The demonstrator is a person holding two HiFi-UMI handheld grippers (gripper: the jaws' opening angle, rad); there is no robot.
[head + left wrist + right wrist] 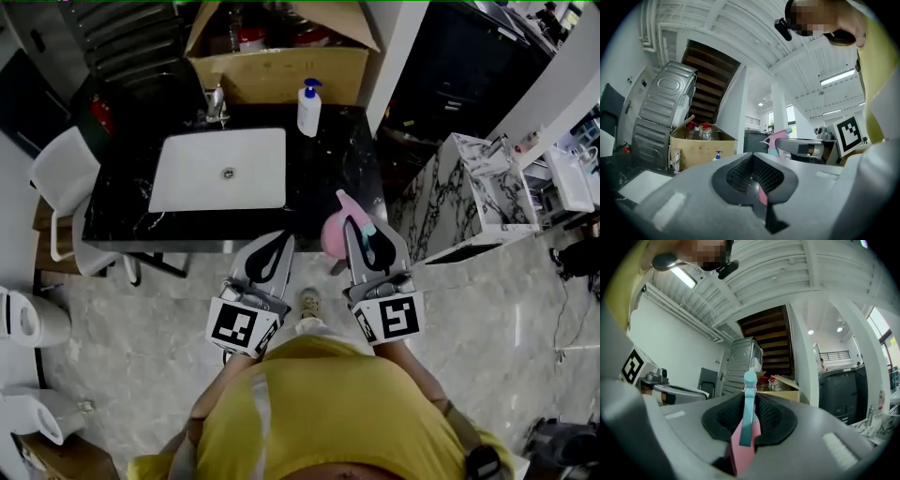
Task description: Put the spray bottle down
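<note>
Far left to centre: white sink [187, 187] set in the black counter [337, 159], nothing of the task on either. Left gripper [279, 246] just short of the counter's front edge in the head view, jaws pressed together on nothing; idle for this step. Further back, pump bottle [308, 108] near the counter's rear edge, right of the sink. Right gripper [366, 239] clenched on the pink spray bottle [333, 236], teal trigger part pinned between the pads in the right gripper view. Bottle in the air near the counter's front right corner, not yet set down. Judged step: carry toward a landing spot, release not begun. Next move, as judged: bring the bottle over the bare black strip right of the sink, clear of the pump bottle; lower to a flat, upright seat; only then part the jaws and back straight off.
</note>
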